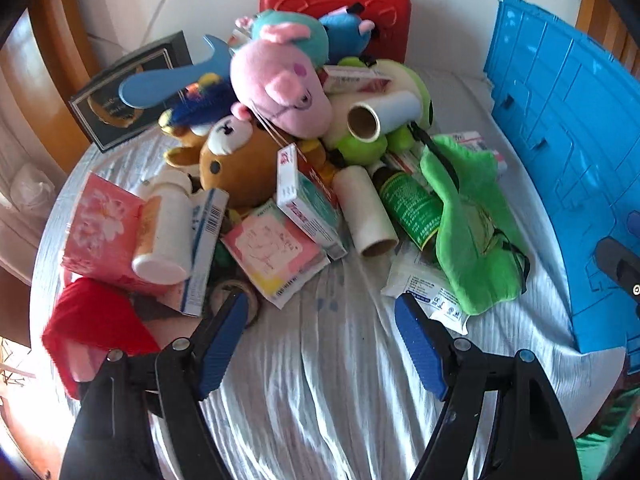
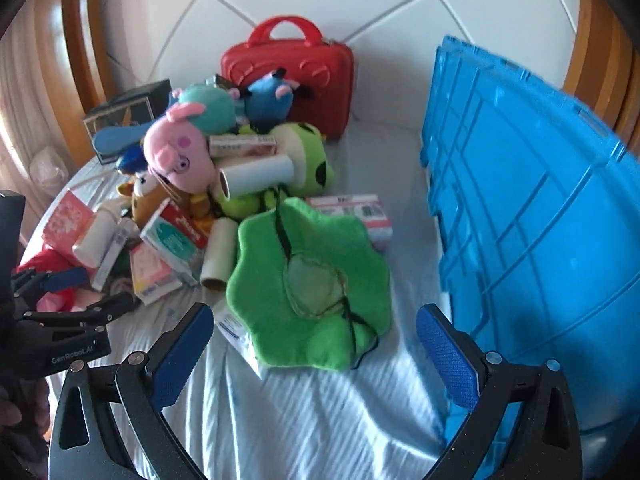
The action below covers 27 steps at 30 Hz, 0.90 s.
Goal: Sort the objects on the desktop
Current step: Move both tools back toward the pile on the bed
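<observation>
A heap of objects lies on a white cloth: a pink pig plush (image 1: 276, 88) (image 2: 176, 156), a brown bear plush (image 1: 236, 160), paper rolls (image 1: 364, 210), medicine boxes (image 1: 308, 196), a white bottle (image 1: 168, 228), a green bottle (image 1: 412, 204) and a green cloth toy (image 1: 472, 224) (image 2: 312, 280). My left gripper (image 1: 320, 312) is open and empty just in front of the heap. My right gripper (image 2: 316, 328) is open and empty, with the green cloth toy just ahead of its fingers. The left gripper also shows at the left edge of the right wrist view (image 2: 80, 288).
A blue plastic crate (image 1: 560, 152) (image 2: 532, 216) stands at the right. A red case (image 1: 336, 4) (image 2: 288, 76) stands at the back against a white padded wall. A dark box (image 1: 128, 92) is at the back left. A red cloth (image 1: 92, 320) lies front left.
</observation>
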Tool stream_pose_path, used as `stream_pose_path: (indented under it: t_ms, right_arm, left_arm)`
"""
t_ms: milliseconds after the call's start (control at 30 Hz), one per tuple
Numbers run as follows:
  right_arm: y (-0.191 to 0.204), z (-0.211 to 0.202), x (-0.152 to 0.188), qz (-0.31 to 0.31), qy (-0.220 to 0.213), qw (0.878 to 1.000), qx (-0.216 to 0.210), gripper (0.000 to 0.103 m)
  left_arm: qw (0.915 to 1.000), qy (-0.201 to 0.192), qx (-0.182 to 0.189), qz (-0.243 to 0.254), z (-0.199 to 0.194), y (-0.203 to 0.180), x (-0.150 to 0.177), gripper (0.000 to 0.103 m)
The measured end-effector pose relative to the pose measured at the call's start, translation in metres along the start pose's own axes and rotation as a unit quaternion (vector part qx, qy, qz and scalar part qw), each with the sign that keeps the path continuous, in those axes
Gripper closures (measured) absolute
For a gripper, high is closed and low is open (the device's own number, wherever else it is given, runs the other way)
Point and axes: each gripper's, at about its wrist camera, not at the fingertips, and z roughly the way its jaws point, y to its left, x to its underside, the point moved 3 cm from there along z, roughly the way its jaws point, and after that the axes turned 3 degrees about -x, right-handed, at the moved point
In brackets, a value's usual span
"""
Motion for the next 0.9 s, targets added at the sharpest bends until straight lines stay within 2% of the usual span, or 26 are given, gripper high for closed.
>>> stream_pose_path:
  t_ms: [133,300,400,467,567,667,733,833,900]
  right_arm:
    - [-0.014,0.036,0.024,0.02,0.047,0.999,0.01,0.0]
    - [-0.038,0.061,0.04,0.038,0.081,0.996,0.022,0.0]
    - [-0.043,0.066,0.042,0.027,0.085,0.996,0.021,0.0]
    - [-0.042,0.07,0.043,0.015,0.087,0.996,0.022,0.0]
    - [-0.04,0.081,0.044,0.002,0.091,0.996,0.024,0.0]
    - [-0.038,0.086,0.044,-0.003,0.086,0.995,0.047,0.0]
    - [-0.032,0.087,0.044,-0.013,0.083,0.996,0.027,0.0]
    - [-0.021,0.092,0.043,-0.02,0.084,0.996,0.007,0.0]
    - [-0.015,0.096,0.042,-0.012,0.086,0.996,-0.014,0.0]
  left_arm:
    - [0.9983,0.036,0.038,0.024,0.034,-0.035,0.013,0.028]
    - [0.9928,0.07,0.08,0.055,0.07,-0.085,0.027,0.028]
    - [0.9913,0.081,0.081,0.063,0.091,-0.107,0.031,0.028]
    - [0.993,0.073,0.061,0.07,0.101,-0.113,0.032,0.028]
    - [0.9963,0.054,0.018,0.064,0.1,-0.098,0.03,0.026]
    - [0.9977,0.062,-0.019,0.023,0.099,-0.052,0.03,0.025]
    - [0.9963,0.079,-0.034,-0.012,0.099,-0.02,0.035,0.025]
    - [0.9905,0.072,-0.112,-0.035,0.089,0.018,0.039,0.025]
    - [0.9913,0.074,-0.095,-0.052,0.08,0.029,0.04,0.025]
